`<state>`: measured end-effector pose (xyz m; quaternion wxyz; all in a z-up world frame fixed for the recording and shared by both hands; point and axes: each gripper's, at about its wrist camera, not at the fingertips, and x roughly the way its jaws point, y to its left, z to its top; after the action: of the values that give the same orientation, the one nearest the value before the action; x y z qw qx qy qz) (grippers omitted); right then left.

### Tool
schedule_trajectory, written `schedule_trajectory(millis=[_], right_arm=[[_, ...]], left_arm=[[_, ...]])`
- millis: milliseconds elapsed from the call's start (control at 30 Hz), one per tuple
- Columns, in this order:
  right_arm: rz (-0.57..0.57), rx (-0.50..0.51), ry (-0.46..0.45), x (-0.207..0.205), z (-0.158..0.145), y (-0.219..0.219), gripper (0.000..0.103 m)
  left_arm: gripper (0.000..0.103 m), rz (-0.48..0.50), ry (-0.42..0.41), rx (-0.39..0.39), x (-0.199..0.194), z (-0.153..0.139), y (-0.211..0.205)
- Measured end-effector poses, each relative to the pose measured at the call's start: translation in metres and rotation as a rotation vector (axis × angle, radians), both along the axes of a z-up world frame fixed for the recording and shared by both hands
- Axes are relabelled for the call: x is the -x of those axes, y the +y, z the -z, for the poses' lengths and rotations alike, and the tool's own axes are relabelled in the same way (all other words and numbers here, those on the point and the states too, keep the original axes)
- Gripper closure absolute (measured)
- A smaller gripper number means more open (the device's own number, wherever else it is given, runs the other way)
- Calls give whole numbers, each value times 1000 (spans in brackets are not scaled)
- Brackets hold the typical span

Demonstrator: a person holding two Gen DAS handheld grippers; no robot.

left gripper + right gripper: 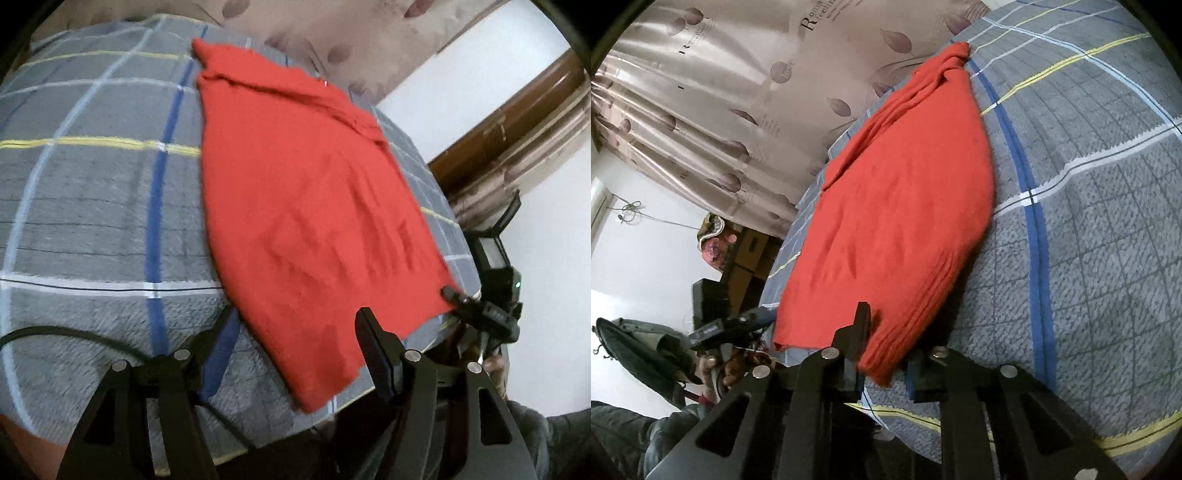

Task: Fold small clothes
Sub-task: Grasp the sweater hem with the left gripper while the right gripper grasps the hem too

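Surface: grey quilted bedspread (92, 221) with white, yellow and blue check lines, covering a bed; it carries the garment and fills the lower and middle field of both views.
Left tool (295, 332): black two-finger tool, jaws spread wide; the right finger rests over the near hem of the garment, the left finger over bare bedspread. Nothing is gripped.
Right tool (886, 354): black two-finger tool, jaws partly apart, straddling the near corner of the garment; cloth lies between the fingers, but whether they pinch it cannot be told.
Item: red knitted small garment (306, 206), lying flat on the bedspread, seemingly already folded lengthwise, with stacked edges at the right tool's corner.
Long axis: runs straight away from both tools, from the near hem to the bunched collar end at the far edge of the bed.
Bearing from tools: dead ahead; the left tool stands at one near corner of the hem, the right tool at the other, each seen at the edge of the other's view.
Nearer tool: the right one, already around its corner; the left is just beside the hem.
Judged next move: take both near corners and carry the hem forward along the axis toward the collar.
Background: beige curtain (720, 92) with leaf print, white wall, brown wooden door frame (517, 140).
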<state>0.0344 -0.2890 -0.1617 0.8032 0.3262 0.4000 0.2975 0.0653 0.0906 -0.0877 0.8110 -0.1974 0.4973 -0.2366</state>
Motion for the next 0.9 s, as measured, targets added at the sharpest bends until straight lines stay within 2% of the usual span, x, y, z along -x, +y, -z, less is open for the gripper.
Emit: schedule_trajectory(millis=[100,167,200,267,300,467,600,700,867,900], right_arm=[[-14,-19,-2,-4,-2,2,79],[-21,-14,-8,-7,-4,4,78],[-22,-9,-10,-8,-4,5,78],[-26,1,-16,-11,-6,7,78],[-27,8,-19,-12,-7,9,78],[-40,17,-16,-13,-8,9,78],[-47,5,-7,-13,-8,7,78],[-52,22,-8,-16,-8,6,78],[-26,60,6,-21,-5,6,95],[-23,58,11,-22,-4,7,96]], left_arm=[[38,40,10,62,-3,4,-7],[44,34,-3,60,-3,6,-10],[51,32,-7,47,-4,6,-10],[89,38,-10,-9,-5,7,-15],[92,36,-7,-35,-5,9,-15],[93,52,-17,-80,-1,7,-14],[93,128,-20,-178,-1,3,-18],[93,177,-6,-214,-6,0,-24],[93,176,-9,-193,-13,2,-23],[94,164,-15,-184,-14,2,-22]])
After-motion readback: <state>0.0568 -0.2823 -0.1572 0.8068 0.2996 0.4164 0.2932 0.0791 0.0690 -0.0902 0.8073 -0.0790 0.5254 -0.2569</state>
